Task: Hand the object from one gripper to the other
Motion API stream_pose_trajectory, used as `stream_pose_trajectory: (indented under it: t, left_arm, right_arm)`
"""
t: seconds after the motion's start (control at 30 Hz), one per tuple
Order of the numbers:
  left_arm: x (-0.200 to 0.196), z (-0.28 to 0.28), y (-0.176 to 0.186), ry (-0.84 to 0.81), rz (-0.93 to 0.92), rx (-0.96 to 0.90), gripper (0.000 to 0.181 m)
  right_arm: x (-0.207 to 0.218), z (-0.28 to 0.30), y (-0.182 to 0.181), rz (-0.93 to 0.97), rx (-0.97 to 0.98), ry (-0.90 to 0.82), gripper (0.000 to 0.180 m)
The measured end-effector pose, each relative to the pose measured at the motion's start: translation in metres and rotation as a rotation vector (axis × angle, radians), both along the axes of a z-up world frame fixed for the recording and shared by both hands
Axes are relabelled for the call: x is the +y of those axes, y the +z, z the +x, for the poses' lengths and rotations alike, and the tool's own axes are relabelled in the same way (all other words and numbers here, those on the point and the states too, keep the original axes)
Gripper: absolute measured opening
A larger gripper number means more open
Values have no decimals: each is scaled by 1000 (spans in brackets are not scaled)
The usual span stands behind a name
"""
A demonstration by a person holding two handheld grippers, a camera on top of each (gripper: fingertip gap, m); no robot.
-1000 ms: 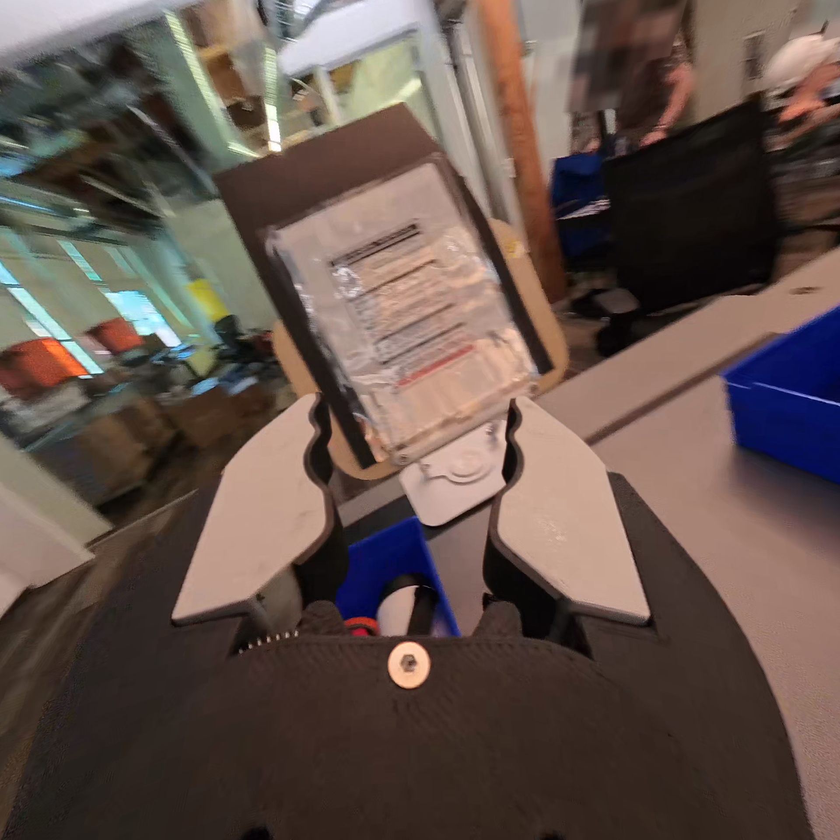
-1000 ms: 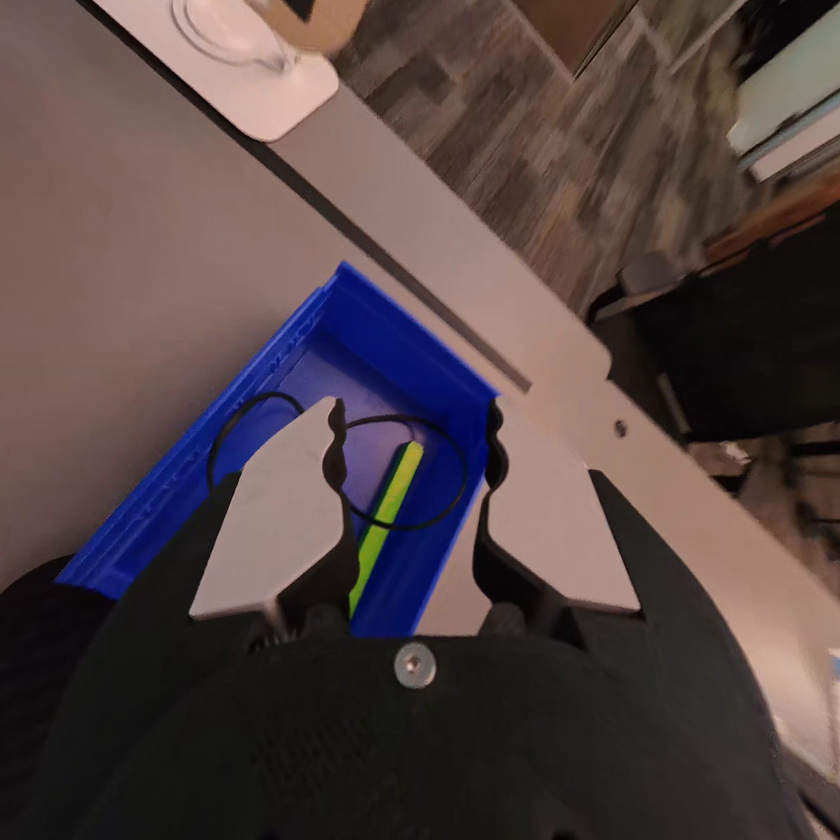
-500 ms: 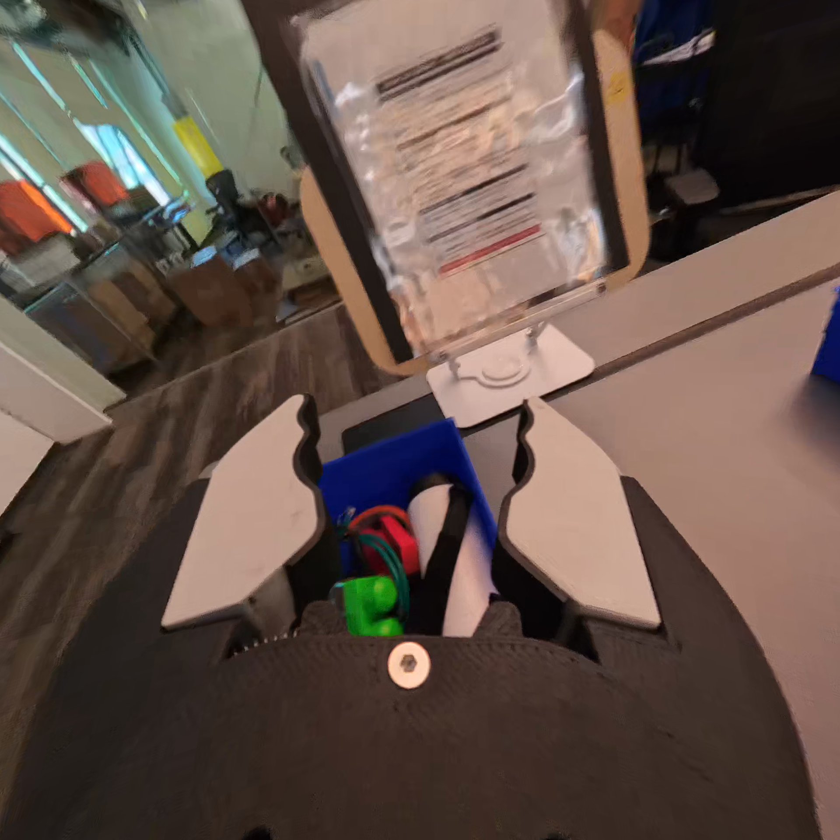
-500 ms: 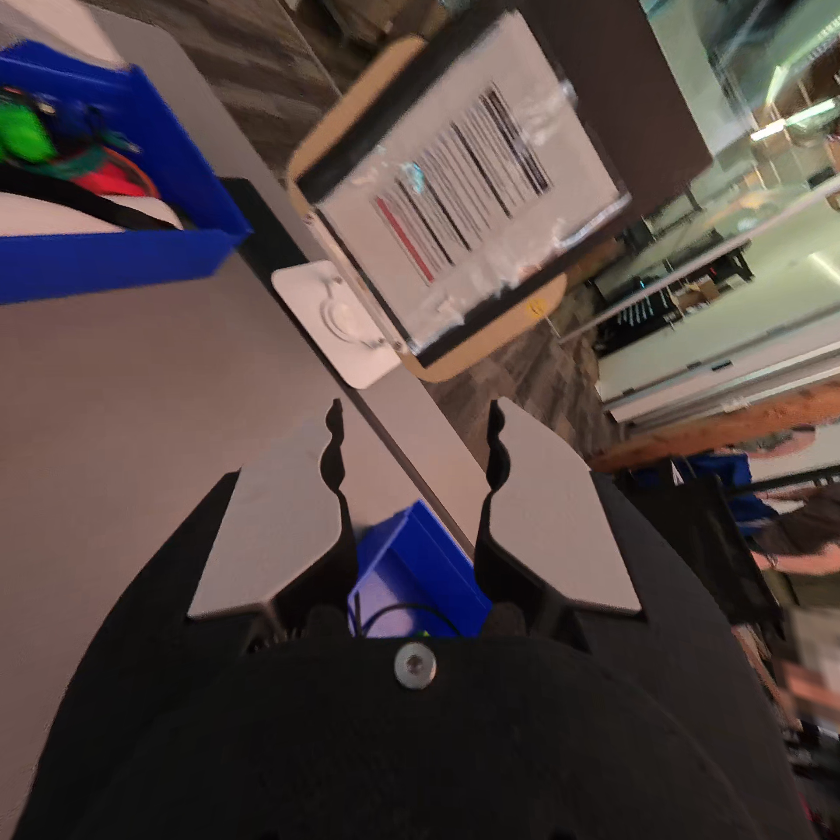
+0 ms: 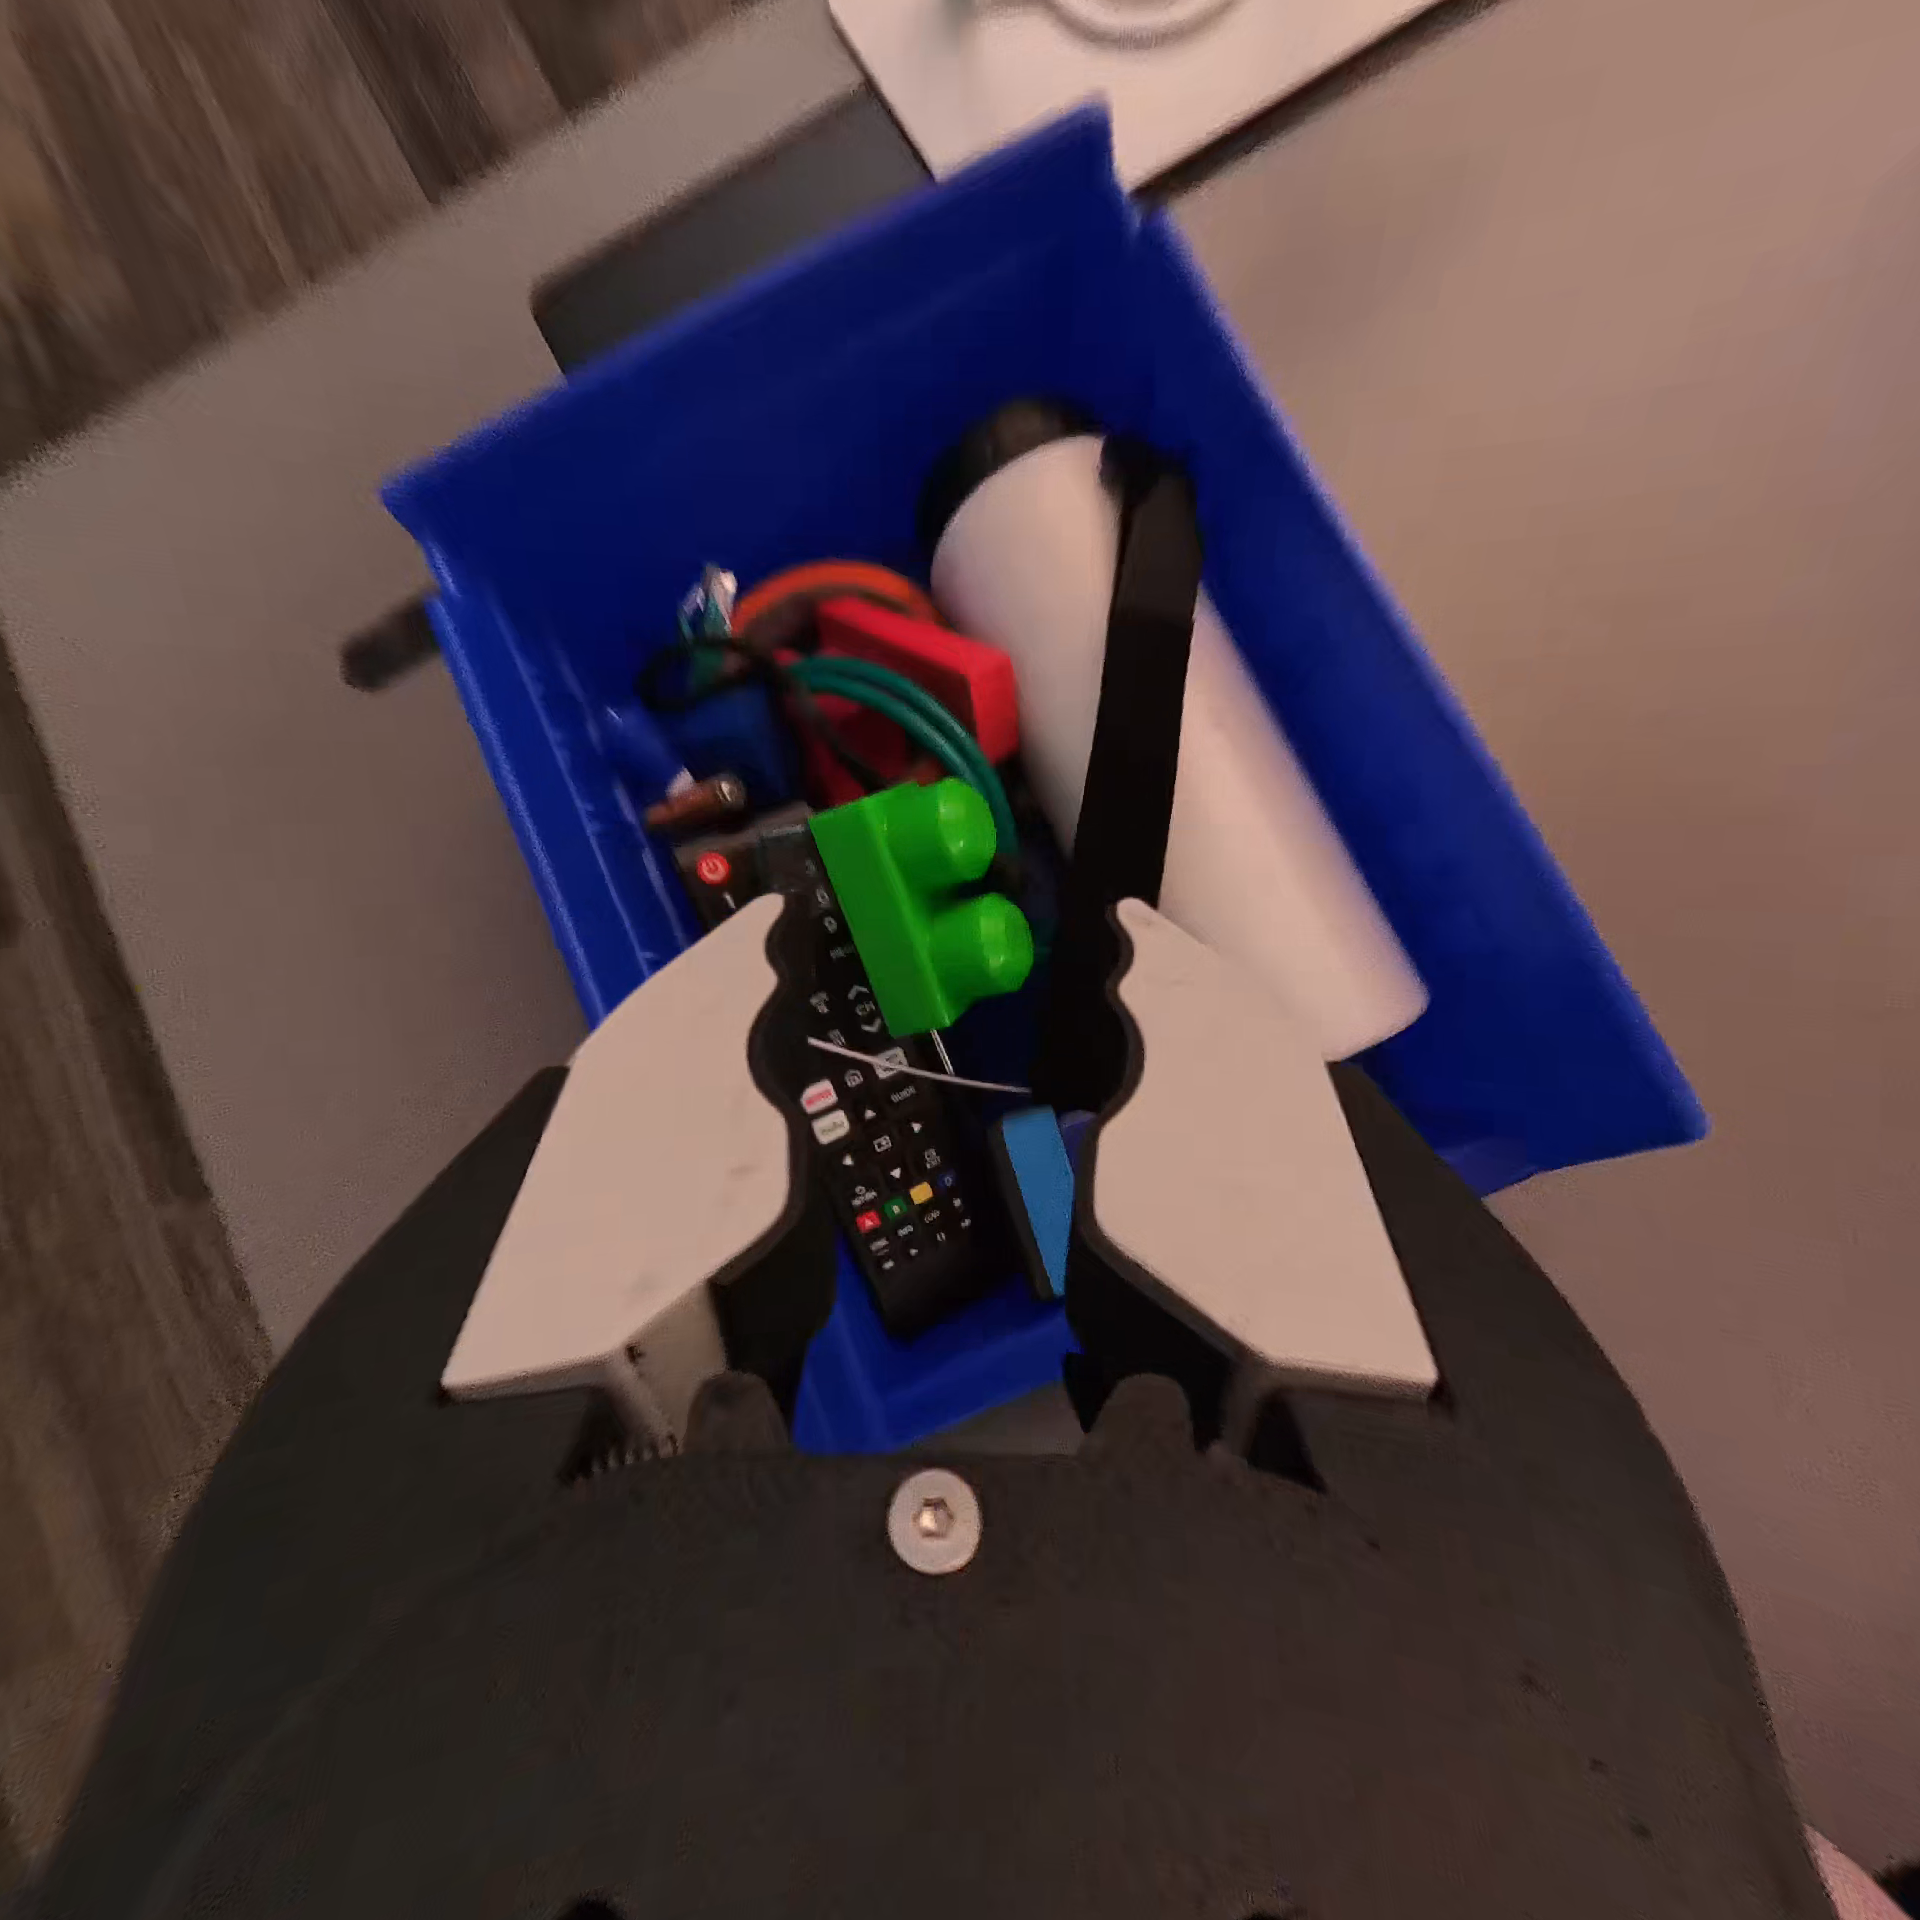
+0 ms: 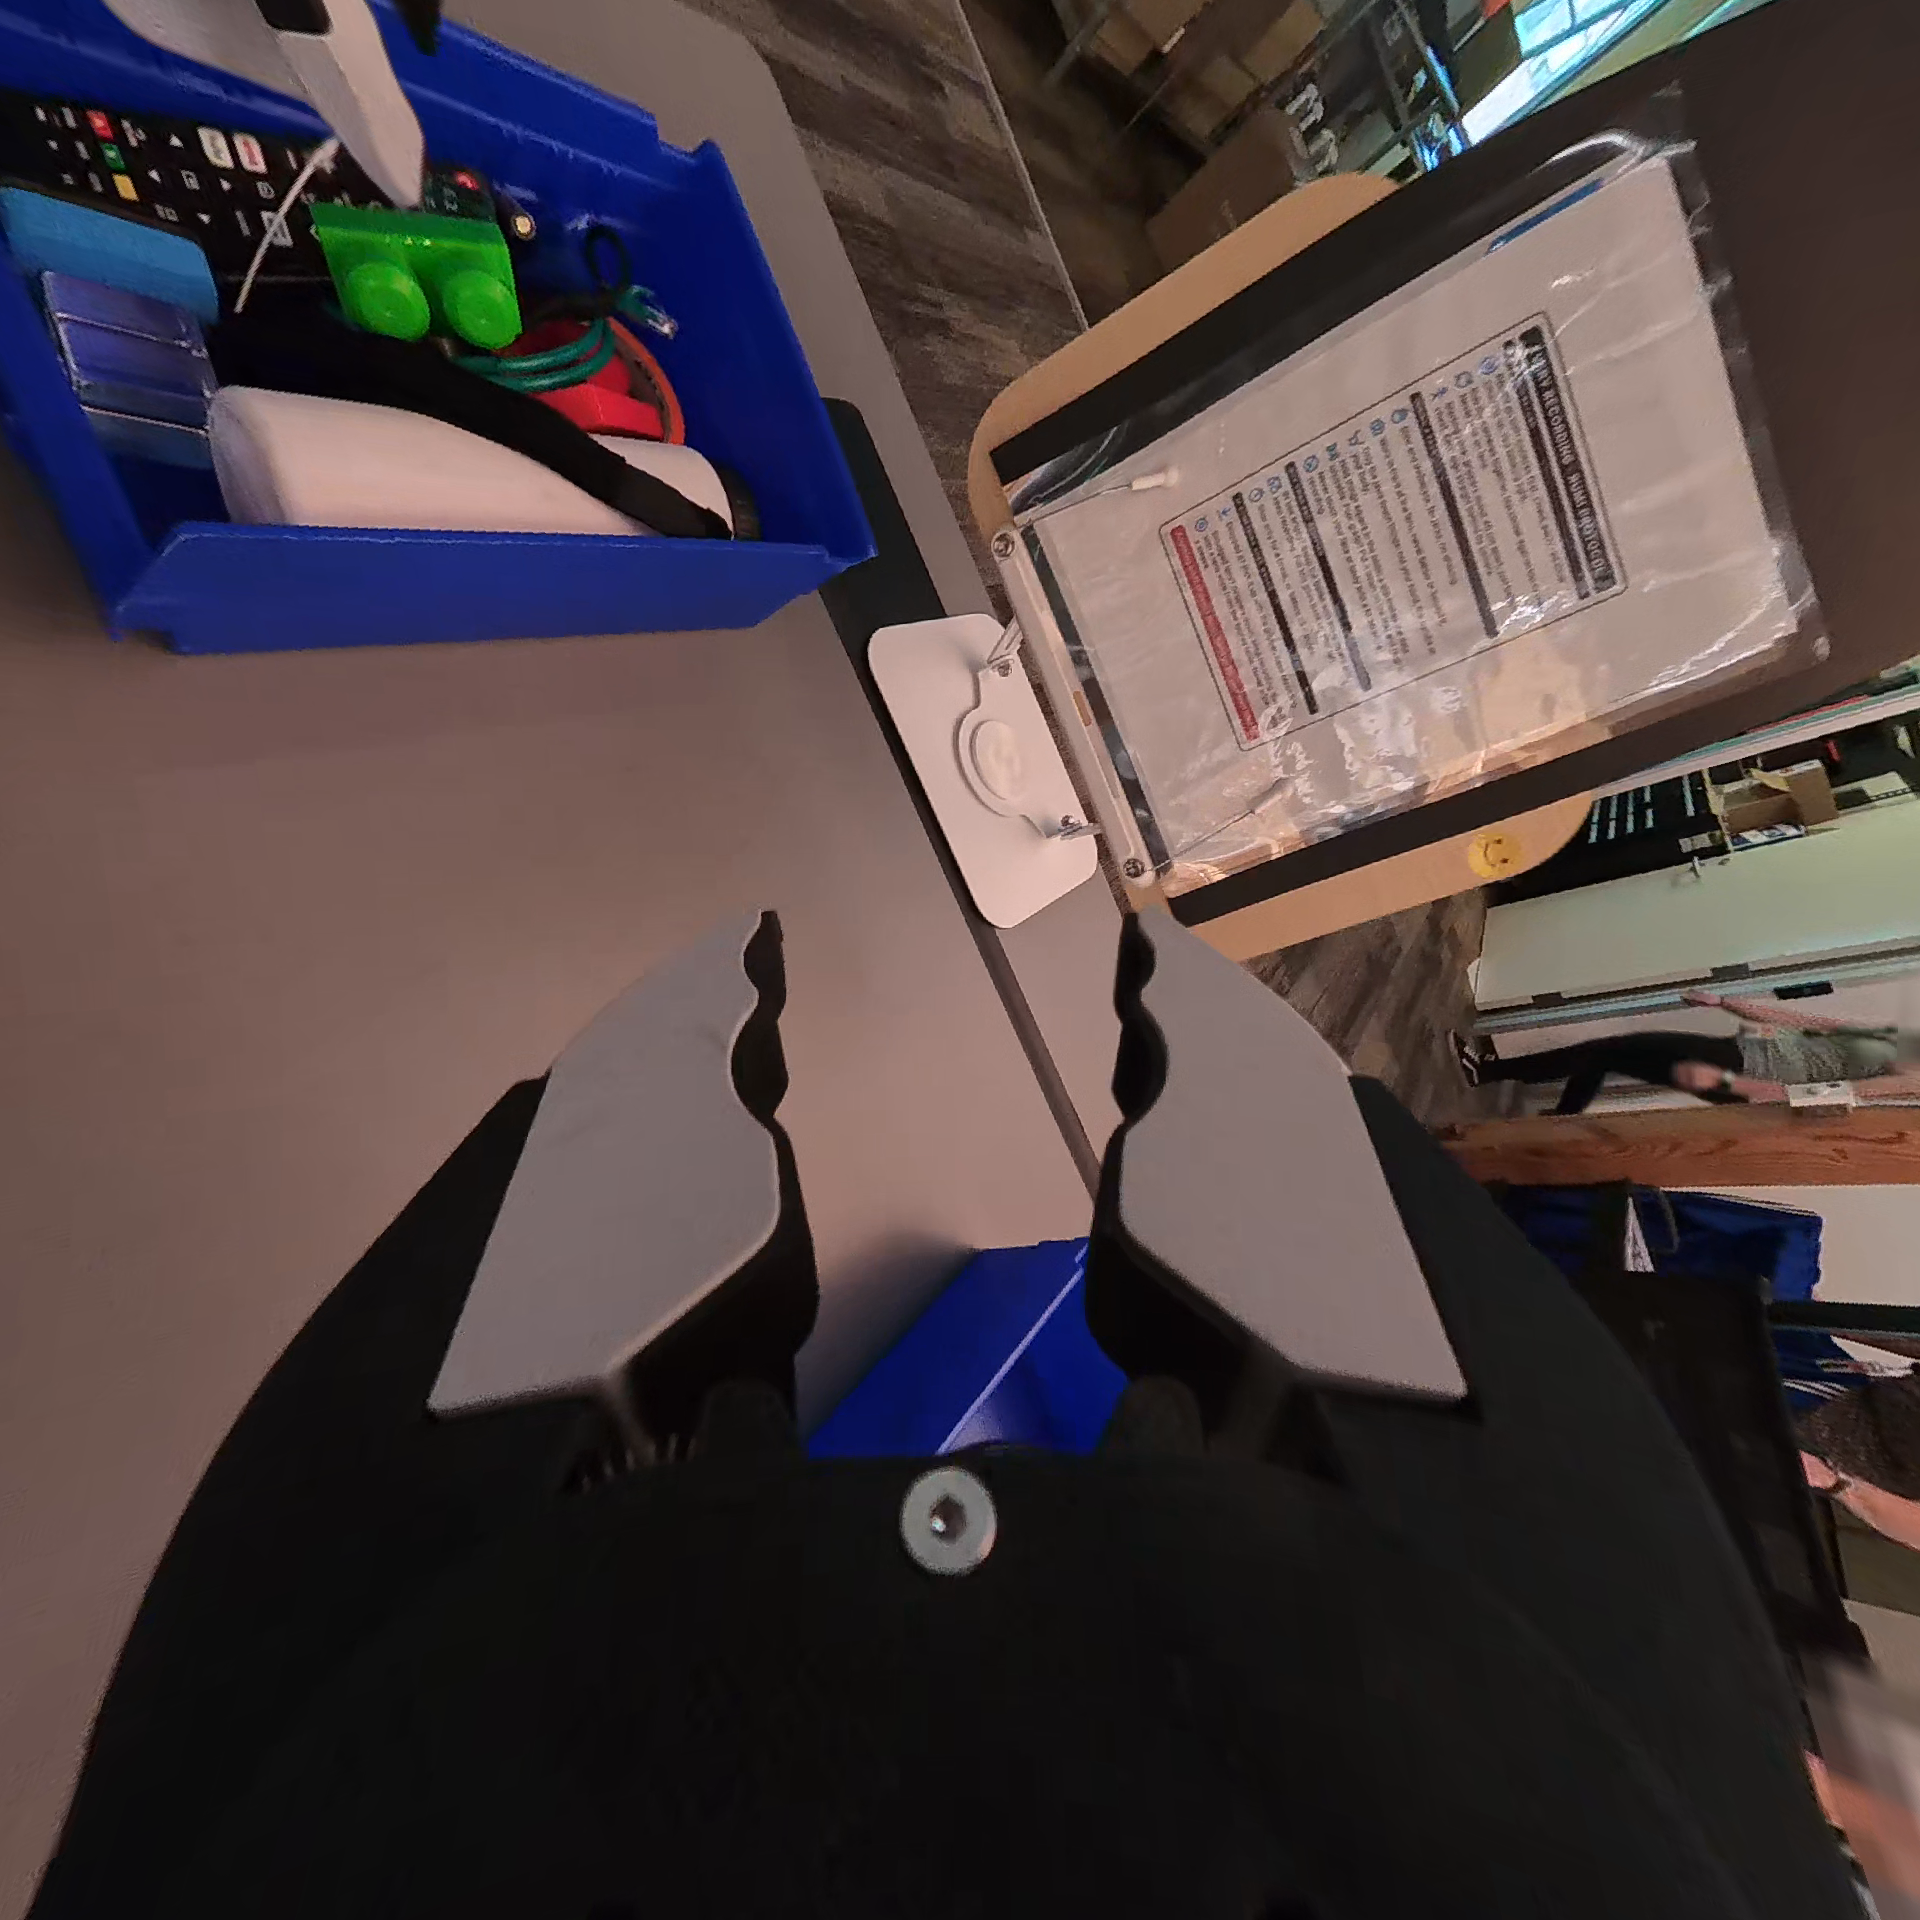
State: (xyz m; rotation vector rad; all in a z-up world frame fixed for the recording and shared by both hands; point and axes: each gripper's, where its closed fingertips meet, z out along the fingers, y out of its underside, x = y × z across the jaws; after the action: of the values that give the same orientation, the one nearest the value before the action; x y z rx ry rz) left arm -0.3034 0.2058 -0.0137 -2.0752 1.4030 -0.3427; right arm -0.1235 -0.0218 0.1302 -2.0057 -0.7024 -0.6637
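The left claw [image 5: 940,935] hangs wide open and empty directly over the cluttered blue plastic bin [image 5: 1351,582] on the grey counter [image 5: 1662,416], its 2 tips straddling a bright green 2-stud toy brick [image 5: 914,914] that rests on a black button-covered remote control [image 5: 894,1143]. Which item is the task's object cannot be told, but the brick lies just ahead between the tips, its long axis running roughly along the fingers. The right claw [image 6: 948,971], equally open and empty, stays well apart over bare counter, so the left is the nearer.
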Motion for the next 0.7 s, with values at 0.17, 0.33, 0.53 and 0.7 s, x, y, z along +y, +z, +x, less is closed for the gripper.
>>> stream_pose_trajectory:
  t: [0.17, 0.33, 0.53, 0.7]
  left_arm:
    - [10, 9, -30, 88, -213, -21, 54]
    - [28, 7, -51, 180, -225, 40, 63]
    - [26, 4, -54, 185, -254, 46, 65]
    - [12, -10, -63, 198, -345, 122, 69]
  right_arm:
    - [-2, 8, -3, -14, 14, -20, 63]
    - [-6, 13, -3, -16, 19, -31, 63]
    - [-10, 13, -8, -31, -5, -28, 63]
    - [-13, 4, -15, -34, 12, 1, 63]
